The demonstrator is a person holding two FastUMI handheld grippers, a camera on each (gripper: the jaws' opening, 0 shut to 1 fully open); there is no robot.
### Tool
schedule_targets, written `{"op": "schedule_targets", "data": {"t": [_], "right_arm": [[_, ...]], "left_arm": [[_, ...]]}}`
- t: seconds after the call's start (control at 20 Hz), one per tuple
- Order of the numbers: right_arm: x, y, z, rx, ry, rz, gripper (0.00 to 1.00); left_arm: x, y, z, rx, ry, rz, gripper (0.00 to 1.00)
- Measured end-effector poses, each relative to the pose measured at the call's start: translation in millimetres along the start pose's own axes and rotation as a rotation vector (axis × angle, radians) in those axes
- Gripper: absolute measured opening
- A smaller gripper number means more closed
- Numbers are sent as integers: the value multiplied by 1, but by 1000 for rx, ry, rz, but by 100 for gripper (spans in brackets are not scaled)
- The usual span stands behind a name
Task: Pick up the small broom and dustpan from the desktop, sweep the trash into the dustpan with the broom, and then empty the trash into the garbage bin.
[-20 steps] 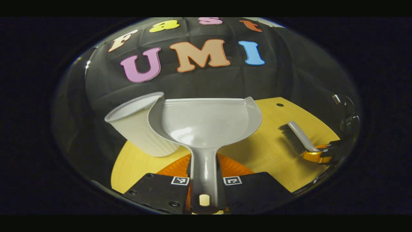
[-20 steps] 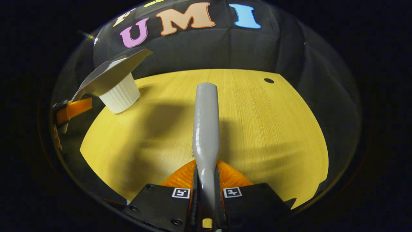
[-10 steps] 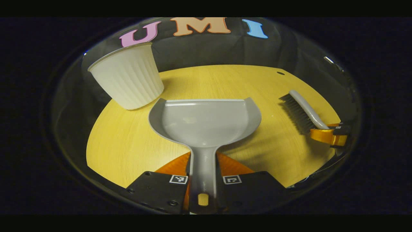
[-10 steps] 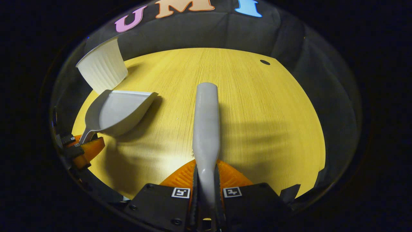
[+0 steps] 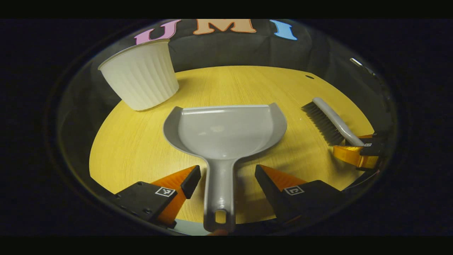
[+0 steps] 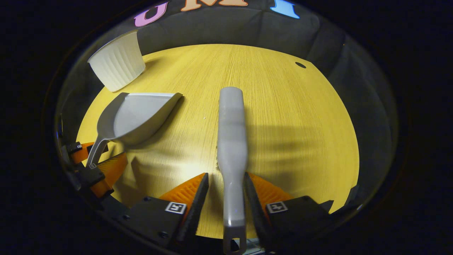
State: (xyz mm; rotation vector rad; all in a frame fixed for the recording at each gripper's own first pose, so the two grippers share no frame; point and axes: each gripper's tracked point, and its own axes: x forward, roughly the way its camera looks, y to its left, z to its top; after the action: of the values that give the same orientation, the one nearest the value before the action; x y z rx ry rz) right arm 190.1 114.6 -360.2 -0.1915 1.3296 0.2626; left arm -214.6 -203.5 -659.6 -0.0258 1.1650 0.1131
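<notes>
Dustpan [image 5: 226, 132] lies flat mid-frame on my desk [image 5: 127, 148] in the left gripper view, left claw [image 5: 227, 182] spread clear of its handle. Right gripper view: broom [image 6: 231, 141] at centre, right claw [image 6: 226, 193] spread beside it; bin [image 6: 116, 67] upper left.

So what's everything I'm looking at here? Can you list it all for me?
dustpan: one, grey, lying on the table in front of the left gripper, handle between its spread jaws
broom: one, grey handle with dark bristles, lying on the table, handle between the right gripper's spread jaws
bin: one, white, ribbed, standing at the far left of the table
table: one, round, yellow wood, with a small dark hole near the far right edge
left gripper: one, black with orange fingers, jaws open
right gripper: one, black with orange fingers, jaws open
</notes>
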Motion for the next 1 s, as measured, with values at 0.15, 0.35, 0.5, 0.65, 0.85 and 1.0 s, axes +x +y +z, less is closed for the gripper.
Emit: {"op": "schedule_targets", "data": {"t": [0.15,0.35,0.5,0.65,0.85,1.0], "right_arm": [[-3,0,-2,-14,-9,-8,100],[-44,-10,42,-20,-193,-2,100],[-118,-13,97,2,-477,60,100],[-214,-16,142,38,-823,121,100],[-275,-27,139,33,-1088,84,99],[-271,-29,129,80,-1162,93,99]], "left_arm": [[-3,-2,4,6,-21,1,100],[-30,7,44,23,-144,55,96],[-87,18,98,6,-325,128,96],[-184,12,172,-6,-648,202,100],[-286,-19,226,13,-985,177,93],[-307,-50,226,16,-1041,65,93]]}}
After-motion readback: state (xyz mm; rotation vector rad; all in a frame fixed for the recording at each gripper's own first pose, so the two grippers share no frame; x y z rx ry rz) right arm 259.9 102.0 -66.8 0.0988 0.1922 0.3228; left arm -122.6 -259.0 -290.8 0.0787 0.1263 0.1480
